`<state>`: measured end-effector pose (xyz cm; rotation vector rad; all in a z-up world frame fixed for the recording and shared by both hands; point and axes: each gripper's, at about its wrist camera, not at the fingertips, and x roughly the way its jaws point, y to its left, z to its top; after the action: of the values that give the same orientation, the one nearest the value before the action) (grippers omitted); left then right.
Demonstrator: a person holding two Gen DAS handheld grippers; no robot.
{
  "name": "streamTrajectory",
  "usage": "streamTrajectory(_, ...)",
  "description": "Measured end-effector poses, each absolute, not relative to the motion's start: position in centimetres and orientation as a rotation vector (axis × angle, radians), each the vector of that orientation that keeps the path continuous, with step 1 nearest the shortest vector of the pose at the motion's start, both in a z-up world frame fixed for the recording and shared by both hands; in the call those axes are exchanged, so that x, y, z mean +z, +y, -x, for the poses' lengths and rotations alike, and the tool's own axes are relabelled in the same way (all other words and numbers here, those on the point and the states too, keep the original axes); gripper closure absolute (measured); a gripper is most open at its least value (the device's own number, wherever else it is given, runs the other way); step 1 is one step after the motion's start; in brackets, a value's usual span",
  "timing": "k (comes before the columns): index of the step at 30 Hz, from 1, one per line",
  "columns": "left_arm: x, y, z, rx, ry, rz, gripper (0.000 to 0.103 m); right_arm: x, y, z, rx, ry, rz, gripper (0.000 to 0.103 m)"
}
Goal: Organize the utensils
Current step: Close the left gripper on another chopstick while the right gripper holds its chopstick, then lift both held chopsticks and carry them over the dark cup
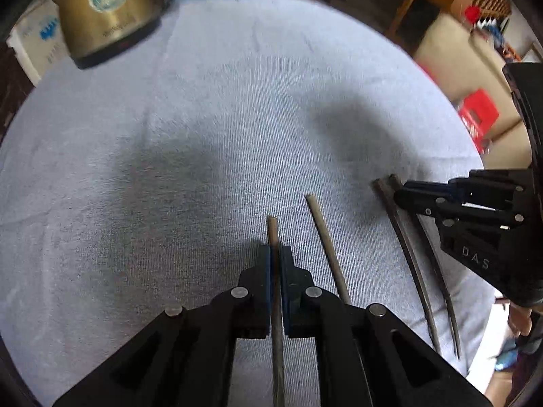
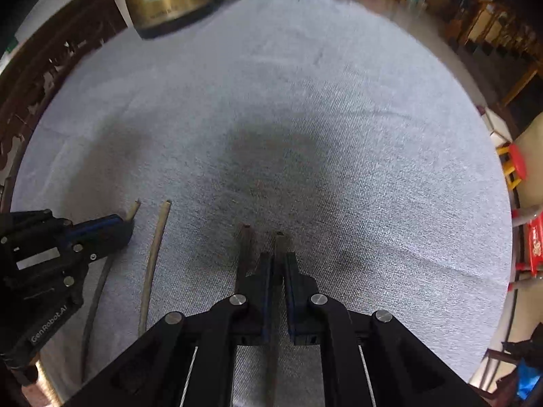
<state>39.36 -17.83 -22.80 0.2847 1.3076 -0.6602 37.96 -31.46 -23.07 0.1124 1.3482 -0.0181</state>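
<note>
Both grippers' fingers clamp one chopstick each: left gripper (image 1: 275,257) a pale chopstick (image 1: 272,229), right gripper (image 2: 277,264) a dark chopstick (image 2: 280,242), well short of the kettle (image 1: 108,13). Thin sticks could swivel or slip.

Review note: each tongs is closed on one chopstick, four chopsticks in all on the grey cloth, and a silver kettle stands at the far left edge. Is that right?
One thing is wrong: the kettle is gold-coloured, not silver, as both wrist views show. The rest holds: the left tongs grip a light chopstick, the right tongs a dark chopstick, and four chopsticks lie on the grey cloth.
</note>
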Motion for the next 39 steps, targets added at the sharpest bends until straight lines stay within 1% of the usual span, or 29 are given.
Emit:
streamTrajectory(3, -23.0, -18.3, -41.0, -0.652, 1.434, -0.276, 0.098, -23.1, -31.9, -38.9, -0.001, 1.411, -0.125, 0.094)
streamTrajectory(5, -23.1, -18.8, -41.5, -0.646, 1.476, -0.303, 0.098, -23.1, -32.1, -39.4, -0.001, 1.434, -0.131, 0.093)
streamTrajectory(10, -23.2, -20.4, -42.3, -0.623, 1.532, -0.372, 0.098, -23.0, -32.1, -40.3, 0.002, 1.448, -0.120, 0.093)
streamTrajectory(17, -23.3, -21.5, -42.8, -0.607, 1.531, -0.401, 0.098, -22.9, -31.0, -40.3, 0.004, 1.443, -0.097, 0.094)
streamTrajectory(21, -23.1, -21.9, -41.9, -0.598, 1.478, -0.434, 0.098, -22.1, -30.6, -39.8, -0.007, 1.430, -0.105, 0.094)
streamTrajectory(24, -22.6, -21.7, -39.6, -0.606, 1.420, -0.445, 0.098, -22.4, -30.9, -38.9, -0.016, 1.392, -0.133, 0.094)
streamTrajectory(30, -21.9, -19.0, -36.8, -0.601, 1.300, -0.357, 0.098, -21.8, -32.3, -35.3, -0.047, 1.271, -0.220, 0.096)
streamTrajectory(37, -16.4, -12.9, -32.6, -0.588, 1.075, -0.196, 0.098, -18.1, -35.6, -28.1, -0.095, 1.048, -0.328, 0.096)
streamTrajectory(39, -14.5, -11.2, -31.7, -0.579, 1.012, -0.155, 0.098, -16.3, -36.4, -25.9, -0.120, 0.973, -0.345, 0.096)
